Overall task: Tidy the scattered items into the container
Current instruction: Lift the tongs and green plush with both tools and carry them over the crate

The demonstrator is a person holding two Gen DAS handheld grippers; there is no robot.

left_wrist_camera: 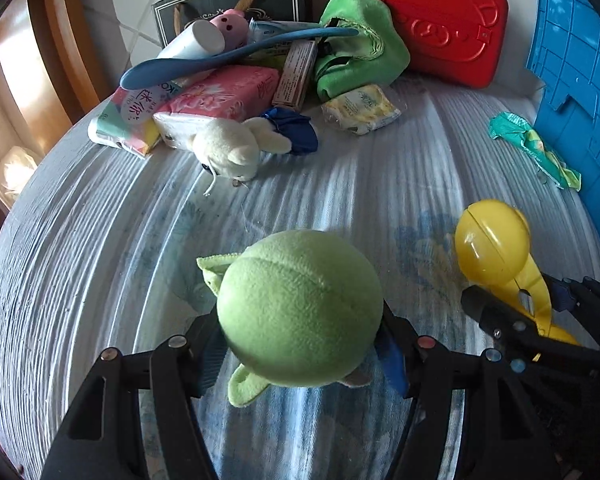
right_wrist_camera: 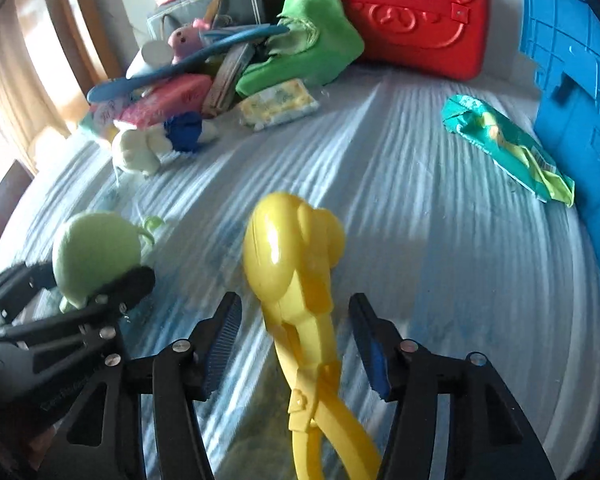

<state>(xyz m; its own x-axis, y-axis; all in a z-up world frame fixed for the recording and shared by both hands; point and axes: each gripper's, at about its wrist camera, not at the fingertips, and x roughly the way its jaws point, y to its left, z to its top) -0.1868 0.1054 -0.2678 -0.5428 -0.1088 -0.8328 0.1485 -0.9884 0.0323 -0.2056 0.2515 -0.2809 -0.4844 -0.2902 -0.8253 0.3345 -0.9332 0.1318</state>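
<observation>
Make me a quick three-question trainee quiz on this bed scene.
1. True or false: the left hand-held gripper is shut on the green plush.
2. What lies between the right hand-held gripper fingers? A) white plush B) yellow scoop tongs C) snack bag
3. What colour is the container at the right edge?

Key: 1 true; 2 B, with the jaws apart and not touching it; 3 blue.
</observation>
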